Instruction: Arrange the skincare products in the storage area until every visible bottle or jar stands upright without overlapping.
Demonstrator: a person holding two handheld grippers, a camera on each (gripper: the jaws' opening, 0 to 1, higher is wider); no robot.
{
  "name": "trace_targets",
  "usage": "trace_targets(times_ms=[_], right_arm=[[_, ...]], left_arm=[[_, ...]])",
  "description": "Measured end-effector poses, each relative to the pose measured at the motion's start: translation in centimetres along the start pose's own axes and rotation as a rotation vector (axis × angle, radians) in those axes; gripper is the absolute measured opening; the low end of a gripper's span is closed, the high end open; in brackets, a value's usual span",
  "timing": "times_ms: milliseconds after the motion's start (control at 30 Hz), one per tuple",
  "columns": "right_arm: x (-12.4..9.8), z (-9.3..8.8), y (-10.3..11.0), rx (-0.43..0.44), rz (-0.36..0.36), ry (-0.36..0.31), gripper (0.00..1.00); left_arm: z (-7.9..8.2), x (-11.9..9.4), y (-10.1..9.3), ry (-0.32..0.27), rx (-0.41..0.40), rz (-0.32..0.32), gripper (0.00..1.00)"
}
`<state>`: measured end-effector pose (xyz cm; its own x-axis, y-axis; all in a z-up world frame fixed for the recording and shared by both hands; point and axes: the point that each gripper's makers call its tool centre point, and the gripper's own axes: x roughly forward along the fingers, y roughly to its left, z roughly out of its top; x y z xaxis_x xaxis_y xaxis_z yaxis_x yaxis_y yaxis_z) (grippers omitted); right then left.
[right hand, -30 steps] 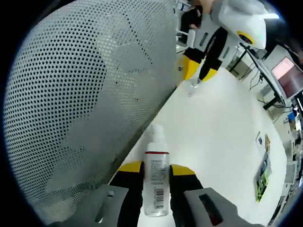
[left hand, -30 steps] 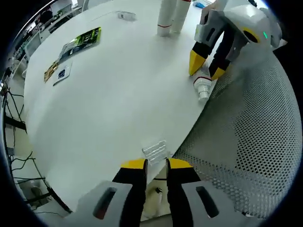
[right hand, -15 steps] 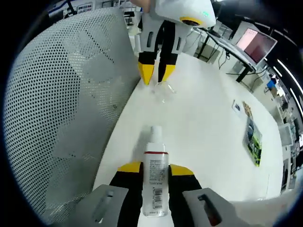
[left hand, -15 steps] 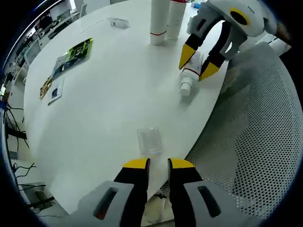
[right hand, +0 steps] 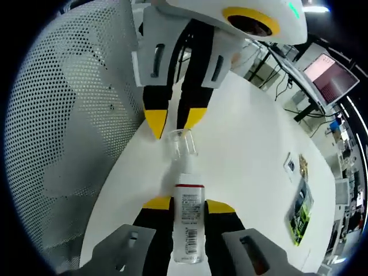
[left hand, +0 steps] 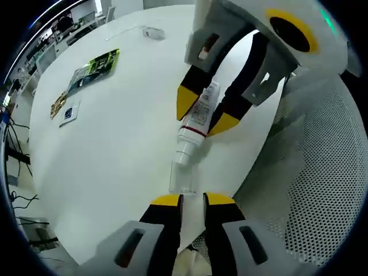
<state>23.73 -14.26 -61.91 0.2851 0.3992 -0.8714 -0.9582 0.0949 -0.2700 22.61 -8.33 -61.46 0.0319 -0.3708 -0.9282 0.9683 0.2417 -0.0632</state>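
One bottle, clear with white label and red band, gripped between the jaws of the right claw, nozzle end pointing forward and away. Same bottle seen in left gripper view, held tilted just above the desk, nozzle down toward the near edge, pinched by right claw.

One clear cap lying on the desk close to the edge, just ahead of the left claw; nozzle tip right at or touching the cap's open end, hard to tell which. In right gripper view the cap sits just beyond the nozzle, between it and the tips of the left claw.

Left claw holding nothing, jaws set narrowly apart, tips just behind the cap.

Two flat leaflets or packets on far left of the desk: one green, one smaller with white and blue; maybe a third piece beside them, too small to be sure. One small grey item at the far desk side.

One mesh chair pressed against the desk edge beside both claws, tight on that side. Wide bare desk surface to the left and beyond the bottle, plenty of open room there.
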Motion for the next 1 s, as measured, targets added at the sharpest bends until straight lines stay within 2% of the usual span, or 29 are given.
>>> trace_targets(times_ms=[100, 133, 300, 333, 367, 400, 433, 467, 500, 533, 600, 633, 667, 700, 767, 833, 967, 1000], right_arm=[[-0.2, -0.5, 0.8, 0.007, 0.015, -0.007, 0.12], [-0.3, -0.4, 1.0, 0.027, 0.019, -0.029, 0.12], [-1.1, -1.3, 2.0, 0.044, 0.042, -0.02, 0.12], [-1.2, -1.5, 2.2, 0.093, 0.049, -0.028, 0.12], [-1.7, -1.5, 2.8, 0.191, 0.071, -0.061, 0.12], [-2.0, -1.7, 3.4, 0.311, 0.107, -0.071, 0.12], [-2.1, -2.1, 3.5, 0.335, 0.116, -0.067, 0.11], [-2.1, -2.6, 3.6, 0.319, 0.115, -0.067, 0.11], [-2.1, -3.1, 3.7, 0.301, 0.112, -0.076, 0.11], [-2.2, -3.0, 3.7, 0.322, 0.109, -0.099, 0.11], [-1.9, -3.0, 3.7, 0.328, 0.111, -0.098, 0.11], [-2.1, -2.9, 3.7, 0.335, 0.109, -0.102, 0.1], [-2.0, -2.8, 3.7, 0.329, 0.11, -0.102, 0.1], [-2.2, -2.8, 3.8, 0.321, 0.109, -0.103, 0.1], [-2.2, -2.9, 3.7, 0.329, 0.108, -0.109, 0.09], [-2.3, -2.9, 3.7, 0.326, 0.109, -0.113, 0.09], [-2.5, -2.9, 3.9, 0.305, 0.082, -0.109, 0.09], [-2.5, -2.9, 3.9, 0.295, 0.072, -0.104, 0.09]], left_arm=[[0.5, 0.0, 0.0, -0.021, 0.001, -0.012, 0.16], [0.7, 0.1, 0.0, -0.031, 0.003, -0.015, 0.16], [2.2, 0.2, -0.9, -0.071, 0.029, -0.05, 0.14], [2.6, 0.3, -1.3, -0.077, 0.034, -0.056, 0.14], [2.9, 0.3, -1.7, -0.083, 0.029, -0.065, 0.13], [4.0, 0.5, -2.5, -0.135, 0.031, -0.09, 0.12], [4.8, 0.5, -2.8, -0.17, 0.031, -0.097, 0.12], [4.5, 0.6, -3.2, -0.129, 0.033, -0.088, 0.11], [4.8, 0.8, -3.4, -0.134, 0.056, -0.087, 0.11], [5.1, 1.2, -3.8, -0.135, 0.061, -0.097, 0.11], [5.1, 1.8, -3.8, -0.11, 0.075, -0.085, 0.11], [4.6, 2.1, -4.3, -0.067, 0.1, -0.111, 0.13], [4.6, 2.4, -4.5, -0.06, 0.096, -0.116, 0.15], [4.6, 2.5, -4.3, -0.051, 0.123, -0.093, 0.15], [4.5, 2.7, -4.1, -0.026, 0.157, -0.09, 0.14], [4.4, 2.6, -4.1, -0.01, 0.143, -0.1, 0.13], [4.6, 2.3, -4.5, -0.017, 0.09, -0.126, 0.11], [4.5, 2.4, -4.1, -0.013, 0.098, -0.126, 0.11]])
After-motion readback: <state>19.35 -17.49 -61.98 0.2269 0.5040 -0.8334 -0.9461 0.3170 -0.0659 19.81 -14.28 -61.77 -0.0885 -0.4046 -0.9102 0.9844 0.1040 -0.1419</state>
